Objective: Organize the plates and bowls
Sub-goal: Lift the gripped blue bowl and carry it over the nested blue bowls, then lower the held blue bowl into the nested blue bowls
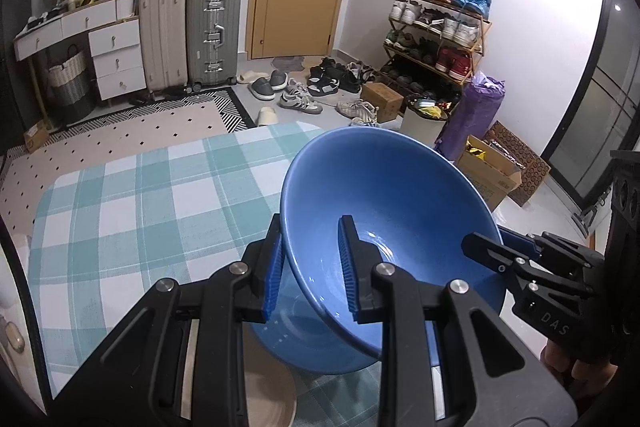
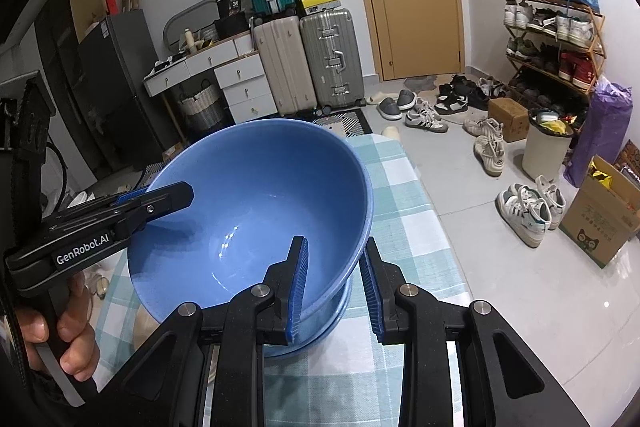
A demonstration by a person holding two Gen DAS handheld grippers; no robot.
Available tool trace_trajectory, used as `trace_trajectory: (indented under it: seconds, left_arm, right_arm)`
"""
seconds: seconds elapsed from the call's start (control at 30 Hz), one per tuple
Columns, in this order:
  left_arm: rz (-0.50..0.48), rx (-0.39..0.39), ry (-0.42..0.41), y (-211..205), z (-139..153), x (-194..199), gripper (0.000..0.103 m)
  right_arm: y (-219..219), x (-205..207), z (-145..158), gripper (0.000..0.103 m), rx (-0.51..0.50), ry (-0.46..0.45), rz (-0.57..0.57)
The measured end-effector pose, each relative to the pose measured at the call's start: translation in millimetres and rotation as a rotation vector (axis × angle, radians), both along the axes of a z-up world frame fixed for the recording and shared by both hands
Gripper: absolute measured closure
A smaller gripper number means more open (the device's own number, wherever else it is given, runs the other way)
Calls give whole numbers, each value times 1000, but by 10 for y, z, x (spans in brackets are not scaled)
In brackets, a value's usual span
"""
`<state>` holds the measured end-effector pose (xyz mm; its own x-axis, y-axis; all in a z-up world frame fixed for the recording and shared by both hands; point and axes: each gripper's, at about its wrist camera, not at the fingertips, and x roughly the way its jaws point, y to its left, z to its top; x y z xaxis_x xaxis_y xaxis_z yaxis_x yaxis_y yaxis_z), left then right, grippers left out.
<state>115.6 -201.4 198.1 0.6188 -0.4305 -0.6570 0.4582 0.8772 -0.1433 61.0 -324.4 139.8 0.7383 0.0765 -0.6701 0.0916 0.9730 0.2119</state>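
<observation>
Over checked table (image 1: 120, 195): both tools clamp tilted blue bowl (image 1: 400, 195).

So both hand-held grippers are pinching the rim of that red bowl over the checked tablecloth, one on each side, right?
Not quite: the bowl is blue, not red, as the left wrist view shows. The rest holds: the left hand-held gripper and right hand-held gripper each clamp its rim over the checked tablecloth.

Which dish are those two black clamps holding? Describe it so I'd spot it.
Find the table with the teal checked cloth. Above it, the left gripper and right gripper pinch opposite rims of the big blue bowl, tilted, over a blue dish.
</observation>
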Motion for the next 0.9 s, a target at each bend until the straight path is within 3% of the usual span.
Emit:
trace_trajectory:
  seconds: [0.9]
  left_arm:
    - [62, 22, 83, 224, -813, 437, 82]
  right_arm:
    - [258, 350, -581, 75, -14, 111, 43]
